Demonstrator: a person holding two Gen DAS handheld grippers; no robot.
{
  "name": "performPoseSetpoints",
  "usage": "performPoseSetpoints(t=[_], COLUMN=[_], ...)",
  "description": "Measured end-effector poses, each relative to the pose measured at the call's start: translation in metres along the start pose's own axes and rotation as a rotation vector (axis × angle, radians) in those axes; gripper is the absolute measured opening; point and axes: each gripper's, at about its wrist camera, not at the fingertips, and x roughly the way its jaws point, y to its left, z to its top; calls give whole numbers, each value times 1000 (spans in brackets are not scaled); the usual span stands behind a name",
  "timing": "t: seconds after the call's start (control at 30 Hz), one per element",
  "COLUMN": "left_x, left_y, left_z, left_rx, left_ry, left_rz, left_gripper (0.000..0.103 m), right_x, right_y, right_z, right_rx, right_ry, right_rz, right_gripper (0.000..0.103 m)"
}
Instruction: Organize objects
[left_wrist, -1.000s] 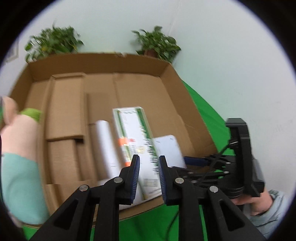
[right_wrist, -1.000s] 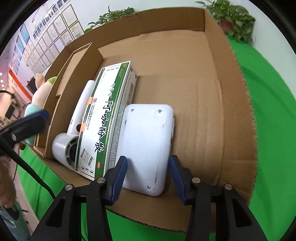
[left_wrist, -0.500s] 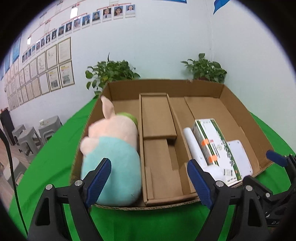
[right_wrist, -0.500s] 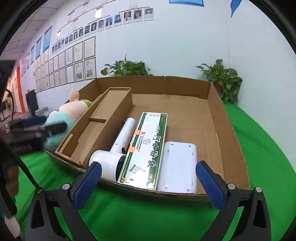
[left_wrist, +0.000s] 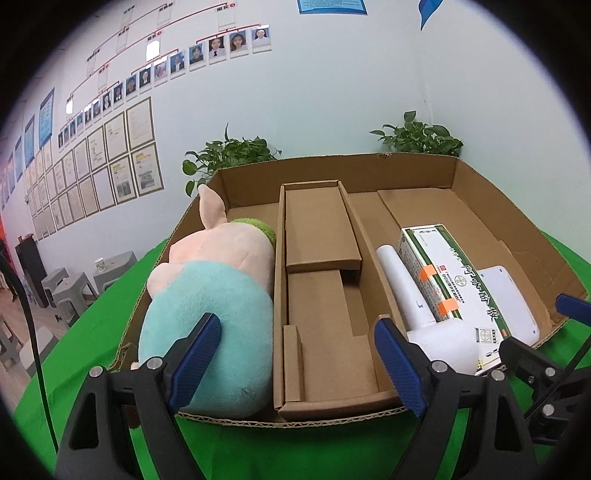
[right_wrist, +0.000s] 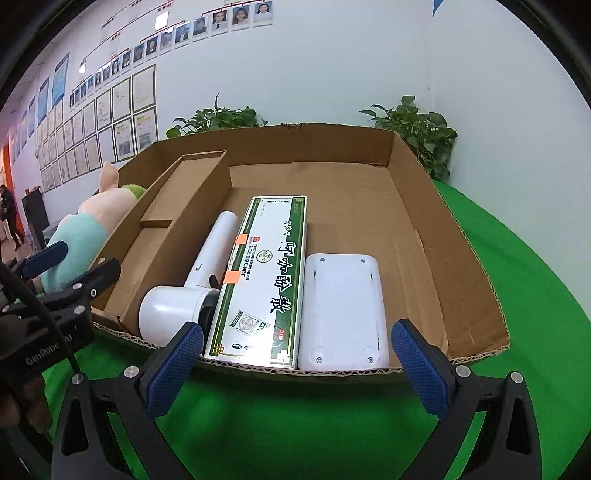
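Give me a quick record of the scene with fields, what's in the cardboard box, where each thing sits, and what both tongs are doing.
container: cardboard box on green cloth
left section: plush toy, lying down
middle: cardboard insert, nothing in it
right section, side by side: white hair dryer, green-and-white carton, white flat device
left tongs: open, holding nothing, outside the box's near edge
right tongs: open, holding nothing, outside the near edge
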Motion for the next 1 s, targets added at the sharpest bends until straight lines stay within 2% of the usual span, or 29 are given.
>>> performPoseSetpoints(t=[0.13, 1.0], left_x=[0, -5], left_y=[-2, -2], left_z=[1, 1], left_rx=[4, 0], left_ry=[0, -3], left_rz=[-6, -12], left_gripper=[89, 90], right_x=[-2, -6], right_y=[1, 5], right_z=[1, 0], right_rx=[0, 5], right_ry=[5, 5], right_rz=[-2, -6], right_gripper=[103, 103])
